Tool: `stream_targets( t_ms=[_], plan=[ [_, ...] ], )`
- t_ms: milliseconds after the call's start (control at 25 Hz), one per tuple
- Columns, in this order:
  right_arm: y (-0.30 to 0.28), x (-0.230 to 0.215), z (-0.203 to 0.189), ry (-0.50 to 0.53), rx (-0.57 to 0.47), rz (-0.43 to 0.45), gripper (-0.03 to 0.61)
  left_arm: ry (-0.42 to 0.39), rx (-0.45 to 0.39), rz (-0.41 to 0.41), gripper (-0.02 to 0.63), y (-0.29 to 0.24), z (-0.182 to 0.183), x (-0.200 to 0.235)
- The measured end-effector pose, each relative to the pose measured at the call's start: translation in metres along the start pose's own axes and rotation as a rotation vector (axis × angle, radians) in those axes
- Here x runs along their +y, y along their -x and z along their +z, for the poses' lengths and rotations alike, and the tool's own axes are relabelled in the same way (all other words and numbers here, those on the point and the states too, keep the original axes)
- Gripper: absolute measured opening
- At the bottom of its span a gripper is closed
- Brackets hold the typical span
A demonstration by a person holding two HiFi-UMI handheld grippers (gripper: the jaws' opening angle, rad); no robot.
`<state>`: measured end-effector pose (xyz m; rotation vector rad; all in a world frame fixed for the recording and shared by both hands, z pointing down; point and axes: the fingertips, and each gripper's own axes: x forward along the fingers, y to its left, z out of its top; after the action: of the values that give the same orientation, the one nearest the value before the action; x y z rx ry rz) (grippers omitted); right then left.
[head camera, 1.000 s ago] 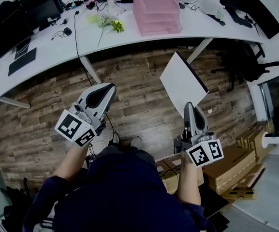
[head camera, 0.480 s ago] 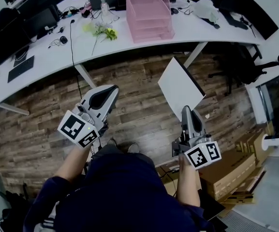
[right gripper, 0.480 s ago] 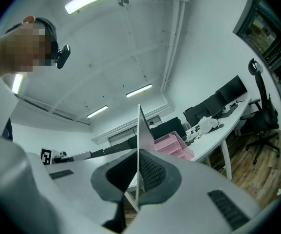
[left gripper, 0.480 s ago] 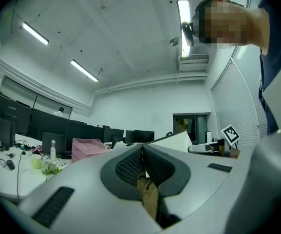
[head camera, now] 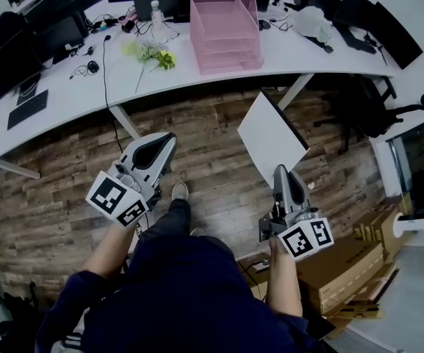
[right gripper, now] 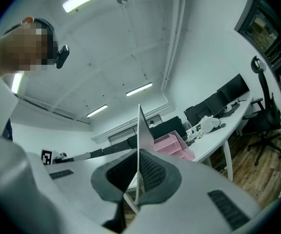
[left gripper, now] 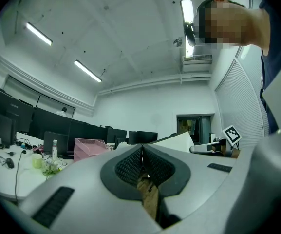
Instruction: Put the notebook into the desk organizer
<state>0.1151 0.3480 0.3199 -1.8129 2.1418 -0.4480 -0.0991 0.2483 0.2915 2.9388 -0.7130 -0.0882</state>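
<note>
A white notebook [head camera: 272,135] stands out above the wooden floor, pinched at its near edge by my right gripper [head camera: 284,173]. In the right gripper view the notebook [right gripper: 142,140] shows edge-on, rising from between the shut jaws. My left gripper [head camera: 153,149] hangs at the left with its jaws pressed together and nothing in them; its own view shows the pads [left gripper: 141,164] meeting. The pink tiered desk organizer [head camera: 223,24] sits on the long white desk [head camera: 94,87] ahead, well beyond both grippers, and appears small in the left gripper view as the organizer [left gripper: 89,148].
On the desk near the organizer are a water bottle [head camera: 156,13], green flowers [head camera: 153,54], cables and monitors [head camera: 57,28]. White desk legs [head camera: 127,120] stand between me and the desk. Cardboard boxes [head camera: 344,263] lie at my right, office chairs [head camera: 373,101] beyond.
The desk and organizer have slid slightly left and nearer the frame's top. A shoe now steps forward on the floor. Both grippers keep their pose, the notebook still held.
</note>
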Motion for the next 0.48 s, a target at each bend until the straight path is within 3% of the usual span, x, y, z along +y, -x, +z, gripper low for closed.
stream_targets(
  t_ms=[480],
  plan=[
    [-0.086,-0.028,-0.005,-0.005,0.023,-0.039,0.011,0.038,0.013,-0.036,0.028,-0.06,-0.012,0.078]
  ],
)
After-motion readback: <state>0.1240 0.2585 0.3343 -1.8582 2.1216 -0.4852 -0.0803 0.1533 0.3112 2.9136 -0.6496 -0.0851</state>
